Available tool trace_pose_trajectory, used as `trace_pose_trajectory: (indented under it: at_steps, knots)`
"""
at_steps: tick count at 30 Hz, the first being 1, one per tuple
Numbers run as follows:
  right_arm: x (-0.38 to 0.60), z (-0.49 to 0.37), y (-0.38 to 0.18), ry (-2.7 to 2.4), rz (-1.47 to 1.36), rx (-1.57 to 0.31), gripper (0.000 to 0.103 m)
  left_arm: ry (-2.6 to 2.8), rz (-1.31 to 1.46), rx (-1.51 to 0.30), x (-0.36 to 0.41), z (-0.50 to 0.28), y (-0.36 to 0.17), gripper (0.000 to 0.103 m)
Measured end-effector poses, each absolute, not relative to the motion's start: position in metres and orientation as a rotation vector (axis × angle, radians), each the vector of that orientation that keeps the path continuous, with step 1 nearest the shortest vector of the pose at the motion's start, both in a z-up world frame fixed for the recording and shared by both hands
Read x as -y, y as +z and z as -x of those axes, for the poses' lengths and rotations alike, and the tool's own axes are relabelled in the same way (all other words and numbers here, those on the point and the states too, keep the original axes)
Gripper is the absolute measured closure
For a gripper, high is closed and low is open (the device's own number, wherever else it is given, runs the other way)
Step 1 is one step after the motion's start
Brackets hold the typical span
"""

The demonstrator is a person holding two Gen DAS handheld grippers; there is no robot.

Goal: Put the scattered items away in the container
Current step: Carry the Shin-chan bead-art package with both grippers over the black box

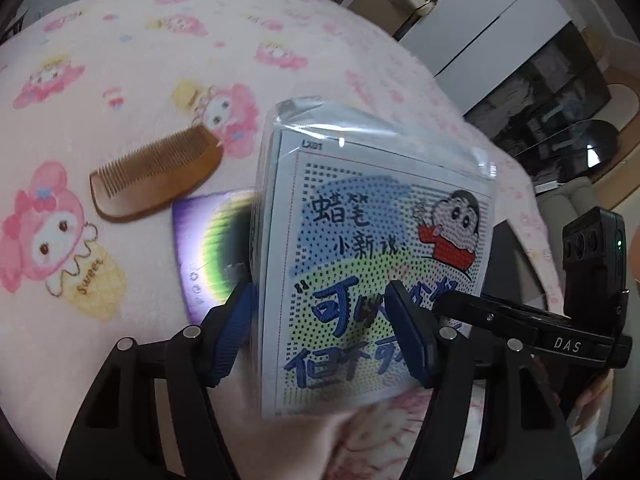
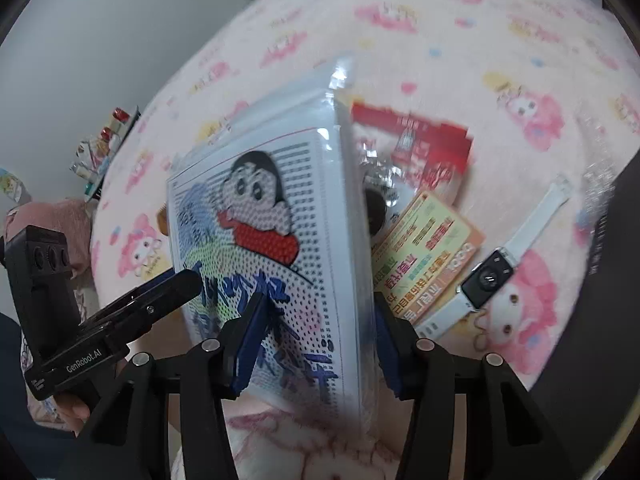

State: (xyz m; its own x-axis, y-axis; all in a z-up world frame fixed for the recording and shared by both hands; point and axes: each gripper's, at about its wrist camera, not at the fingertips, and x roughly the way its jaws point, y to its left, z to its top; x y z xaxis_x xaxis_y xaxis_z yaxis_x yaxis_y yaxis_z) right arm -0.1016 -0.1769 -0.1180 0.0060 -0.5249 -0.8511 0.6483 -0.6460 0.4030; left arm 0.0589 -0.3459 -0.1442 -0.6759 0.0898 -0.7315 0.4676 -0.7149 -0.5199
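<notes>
Left wrist view: the left gripper (image 1: 324, 332) has its jaws clamped on the plastic-wrapped bead kit (image 1: 372, 248), lifted above the pink blanket (image 1: 120, 40); a comb (image 1: 156, 172) lies behind.

Right wrist view: the right gripper (image 2: 316, 344) jaws also clamp the kit (image 2: 272, 240); a watch (image 2: 492, 272) lies near the blanket's right edge.

The right tool (image 2: 316, 340) grips a cartoon bead-art pack (image 2: 264, 240) above the pink blanket (image 2: 460, 40). Right of the pack lie a red packet (image 2: 424, 148), a yellow leaflet (image 2: 428, 244) and a white watch (image 2: 492, 272).

Pink cartoon-print blanket (image 1: 132, 52), white cabinets (image 1: 492, 28)
</notes>
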Motion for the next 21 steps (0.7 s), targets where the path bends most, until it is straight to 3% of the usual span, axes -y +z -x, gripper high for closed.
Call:
trace_pose_trajectory:
  at_steps: [10,21]
  knots:
    - [0.093,0.078,-0.021,-1.95,-1.235,-0.015,0.056,-2.675,-0.98,-0.896,0.275,-0.041,-0.046,0.042]
    - [-0.055,0.075,-0.007,-2.205,-1.226,0.142,0.056,-2.893,-1.174,-0.827,0.138,0.038,-0.039,0.042]
